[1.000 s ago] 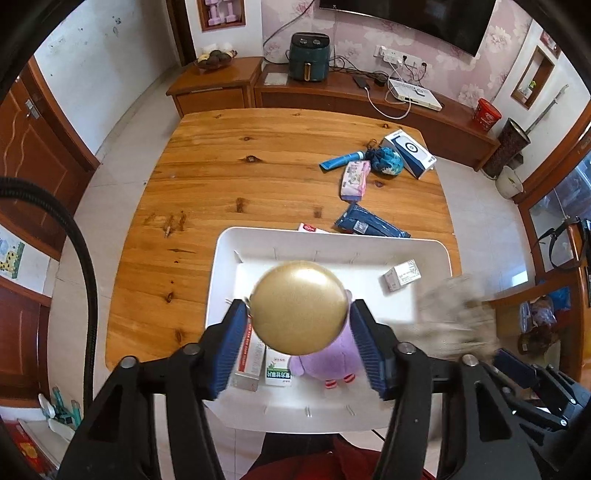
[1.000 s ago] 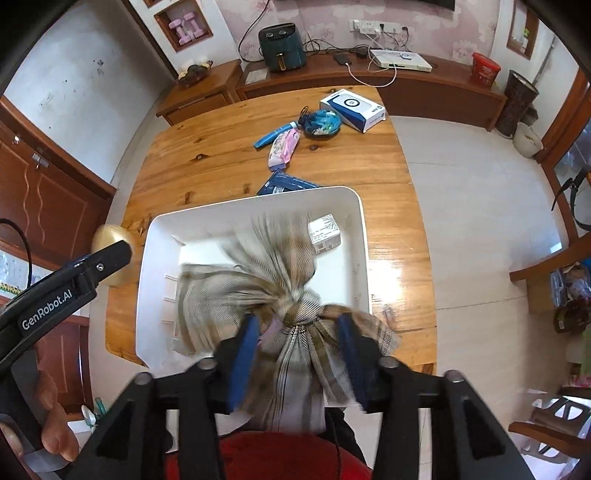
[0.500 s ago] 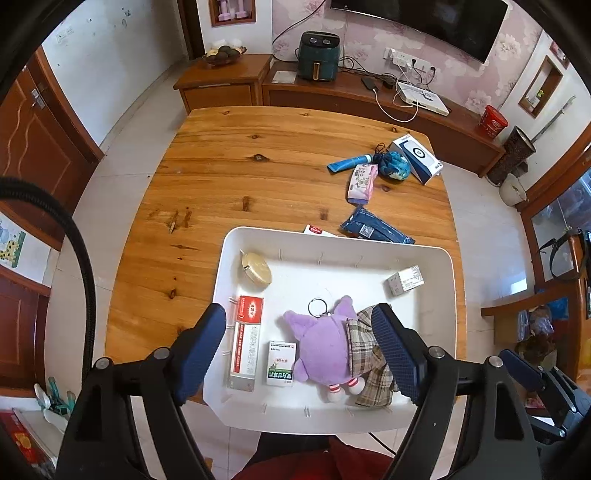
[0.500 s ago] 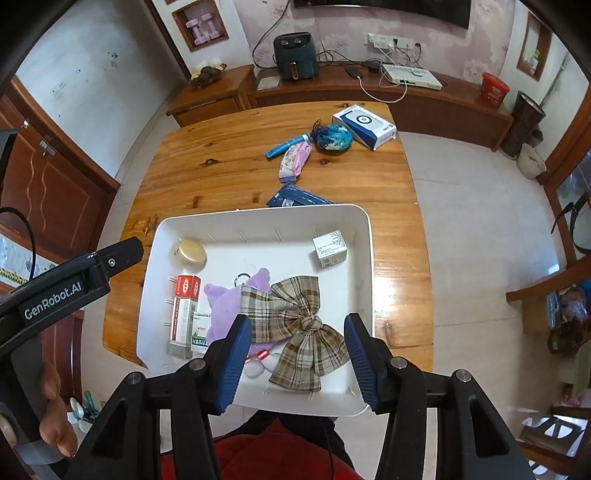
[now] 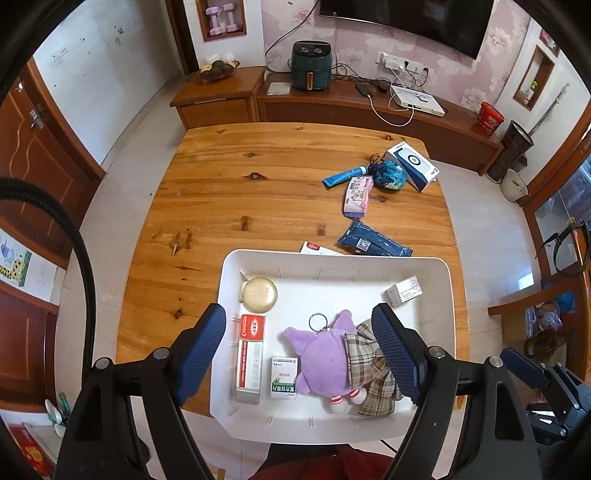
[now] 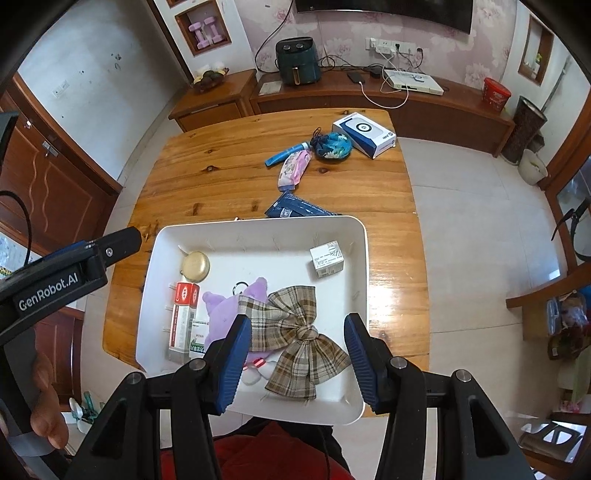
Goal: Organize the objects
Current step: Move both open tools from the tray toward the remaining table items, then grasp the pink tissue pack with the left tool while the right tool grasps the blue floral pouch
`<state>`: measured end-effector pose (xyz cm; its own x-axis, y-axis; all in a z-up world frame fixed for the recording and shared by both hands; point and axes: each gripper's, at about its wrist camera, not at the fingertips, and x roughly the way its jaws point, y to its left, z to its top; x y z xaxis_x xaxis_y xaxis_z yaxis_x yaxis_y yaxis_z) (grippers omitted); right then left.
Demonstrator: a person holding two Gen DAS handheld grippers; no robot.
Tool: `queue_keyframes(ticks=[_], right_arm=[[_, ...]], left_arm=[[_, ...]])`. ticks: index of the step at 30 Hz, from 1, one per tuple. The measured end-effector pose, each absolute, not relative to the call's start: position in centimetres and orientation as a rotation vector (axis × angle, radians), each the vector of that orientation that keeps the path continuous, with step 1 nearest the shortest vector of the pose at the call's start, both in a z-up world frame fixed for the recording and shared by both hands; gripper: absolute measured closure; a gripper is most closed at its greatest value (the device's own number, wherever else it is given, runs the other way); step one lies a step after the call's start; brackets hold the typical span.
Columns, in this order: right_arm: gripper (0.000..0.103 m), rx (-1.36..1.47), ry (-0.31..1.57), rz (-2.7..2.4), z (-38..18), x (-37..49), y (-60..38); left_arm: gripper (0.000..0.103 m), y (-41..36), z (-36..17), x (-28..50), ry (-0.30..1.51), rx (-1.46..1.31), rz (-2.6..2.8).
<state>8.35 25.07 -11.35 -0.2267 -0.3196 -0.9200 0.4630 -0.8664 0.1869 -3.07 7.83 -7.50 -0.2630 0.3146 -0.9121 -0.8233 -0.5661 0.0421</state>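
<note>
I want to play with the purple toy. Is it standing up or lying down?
Lying down. The purple plush toy lies flat in the white tray, with the plaid bow draped over one side.

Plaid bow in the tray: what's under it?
The plaid bow lies over the right side of the purple plush in the white tray. The plush's covered side and the tray floor beneath are hidden.

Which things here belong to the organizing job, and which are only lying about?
Job:
tray
gold tin
red box
green box
plush
bow
white box
blue pack
pink pack
tube
pouch
phone box

Lying about:
air fryer
fruit bowl
dumbbells
</note>
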Motion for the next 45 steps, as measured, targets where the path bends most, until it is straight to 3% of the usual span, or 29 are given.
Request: queue_keyframes(ticks=[13,32,36,45], right_arm=[[0.044,1.466,0.169,-2.176,-8.9,5.3,25.4],[0.041,1.376,0.068,-2.219,-2.4,-8.6,23.3],[0.034,1.338,0.058,-2.246,-1.3,-11.1,22.3],[0.033,1.354,0.006,-2.267,-4.1,-17.3,19.4]], left_arm=[[0.019,11.3,-6.1,-3.9,0.693,-1.19,1.856],[0.019,20.2,-0.9,-8.6,0.681,-1.069,1.822],[0.019,22.4,-1.0,-9.3,0.689,-1.057,1.81],[0.018,27.6,-5.2,-11.1,0.702,-1.086,1.79]])
